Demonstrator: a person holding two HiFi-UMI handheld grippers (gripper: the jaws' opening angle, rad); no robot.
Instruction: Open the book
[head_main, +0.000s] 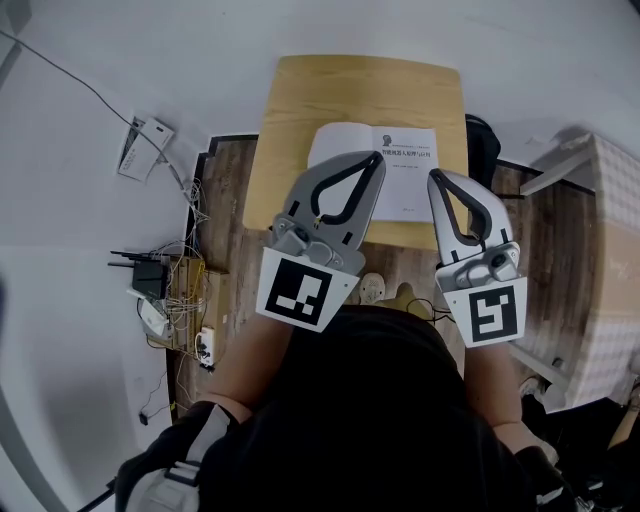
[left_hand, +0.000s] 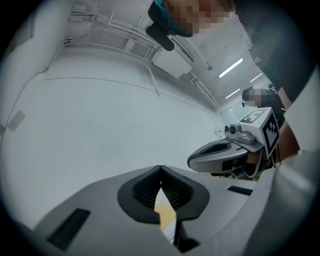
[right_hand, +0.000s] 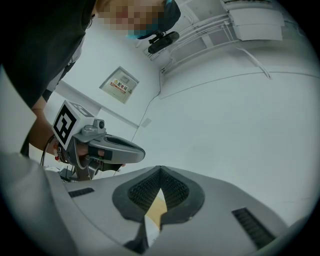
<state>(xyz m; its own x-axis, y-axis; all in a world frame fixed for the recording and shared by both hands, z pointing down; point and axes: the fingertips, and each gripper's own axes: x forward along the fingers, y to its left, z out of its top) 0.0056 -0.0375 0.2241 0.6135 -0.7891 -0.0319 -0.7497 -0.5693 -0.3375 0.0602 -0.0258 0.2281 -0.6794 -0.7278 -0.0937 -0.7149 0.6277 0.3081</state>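
Observation:
A closed white book (head_main: 400, 150) with dark print on its cover lies on the near half of a small wooden table (head_main: 300, 110). I hold both grippers level above its near edge, side by side, touching nothing. My left gripper (head_main: 378, 156) is shut, its tips meeting over the book's left part. My right gripper (head_main: 433, 176) is also shut, at the book's right edge. In the left gripper view the jaws (left_hand: 160, 168) meet with nothing between them, and a sliver of table (left_hand: 165, 212) shows below. The right gripper view shows the same (right_hand: 160, 168).
On the wooden floor to the left lie a black router (head_main: 150, 273) and tangled cables. A white box (head_main: 143, 148) sits further back left. A pale carton (head_main: 605, 270) stands at the right. A dark object (head_main: 483, 140) sits beside the table's right edge.

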